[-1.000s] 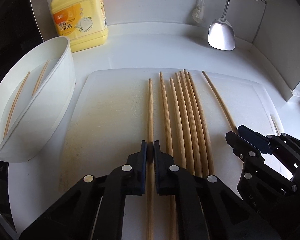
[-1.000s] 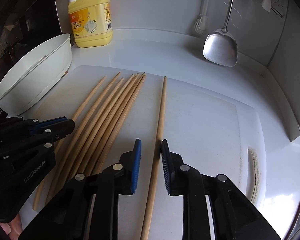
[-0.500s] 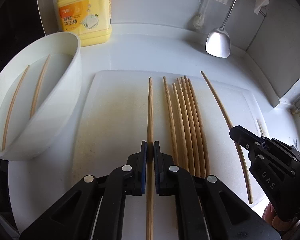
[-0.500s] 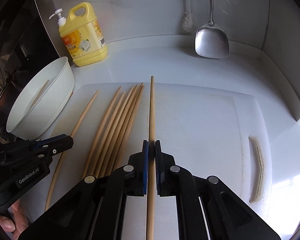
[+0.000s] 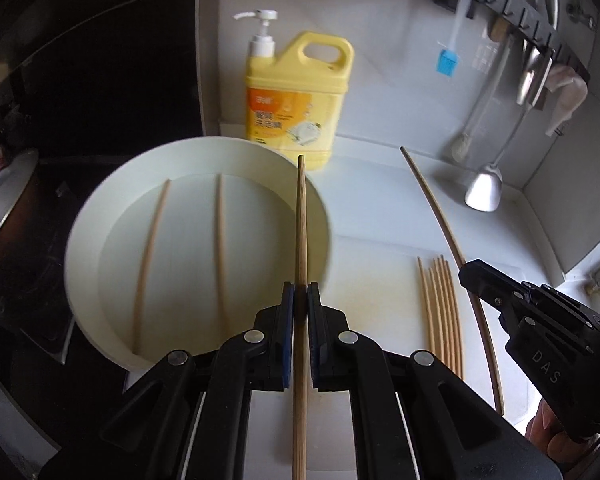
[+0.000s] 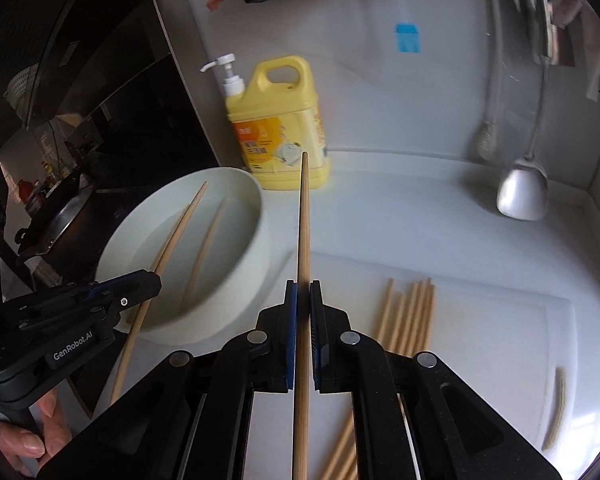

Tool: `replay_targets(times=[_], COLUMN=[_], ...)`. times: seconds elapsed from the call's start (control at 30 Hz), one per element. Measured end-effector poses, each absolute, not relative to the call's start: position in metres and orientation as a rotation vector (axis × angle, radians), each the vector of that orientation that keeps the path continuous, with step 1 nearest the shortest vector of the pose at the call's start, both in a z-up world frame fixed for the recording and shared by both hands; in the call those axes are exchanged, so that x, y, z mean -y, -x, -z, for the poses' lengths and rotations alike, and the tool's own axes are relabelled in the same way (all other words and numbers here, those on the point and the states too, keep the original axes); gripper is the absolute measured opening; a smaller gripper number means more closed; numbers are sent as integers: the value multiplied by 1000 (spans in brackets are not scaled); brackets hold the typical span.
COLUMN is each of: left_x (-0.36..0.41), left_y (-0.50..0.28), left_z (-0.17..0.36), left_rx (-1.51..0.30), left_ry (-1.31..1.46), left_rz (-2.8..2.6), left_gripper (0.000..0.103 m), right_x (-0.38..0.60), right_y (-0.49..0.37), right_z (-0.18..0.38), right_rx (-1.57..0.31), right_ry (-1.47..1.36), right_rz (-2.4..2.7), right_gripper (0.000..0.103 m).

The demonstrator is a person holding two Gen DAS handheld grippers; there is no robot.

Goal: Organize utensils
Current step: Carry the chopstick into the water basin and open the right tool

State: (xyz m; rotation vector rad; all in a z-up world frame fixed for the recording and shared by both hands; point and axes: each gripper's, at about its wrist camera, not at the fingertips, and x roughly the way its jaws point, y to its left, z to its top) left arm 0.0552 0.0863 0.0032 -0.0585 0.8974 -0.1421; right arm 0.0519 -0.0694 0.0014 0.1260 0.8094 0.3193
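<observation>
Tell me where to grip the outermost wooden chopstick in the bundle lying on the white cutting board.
Grip the outermost wooden chopstick at its near end, coming straight down from above with the tool fingers astride it: it lies flat, and only its outer side is free of the other chopsticks.

We count nine chopsticks: two in the bowl (image 5: 100, 240), five loose chopsticks (image 5: 440, 312) on the board (image 5: 380, 264), one held chopstick (image 5: 301, 240) and one (image 6: 304, 260) in each of two claws. One soap bottle (image 5: 296, 96), one spatula (image 5: 484, 192), one blue brush (image 5: 447, 62).
</observation>
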Motion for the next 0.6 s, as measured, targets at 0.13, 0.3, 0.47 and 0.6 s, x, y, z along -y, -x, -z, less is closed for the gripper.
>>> replay_targets(times=[0.13, 0.3, 0.47, 0.6], left_x=[-131, -179, -203, -209], left_y=[-73, -103, -131, -148], left_z=[-9, -5, 10, 28], left_rx=[-872, -879, -912, -958], left_ry=[68, 81, 83, 84], left_rz=[77, 31, 36, 49], left_gripper=[7, 7, 7, 7], right_x=[20, -31, -63, -77], right_y=[-83, -120, -146, -161], right_z=[-6, 1, 21, 35], right_rx=[-808, -866, -926, -969], right_ry=[-115, -138, -157, -157], right_rz=[-392, -430, -416, -396], right_gripper=[6, 6, 6, 6])
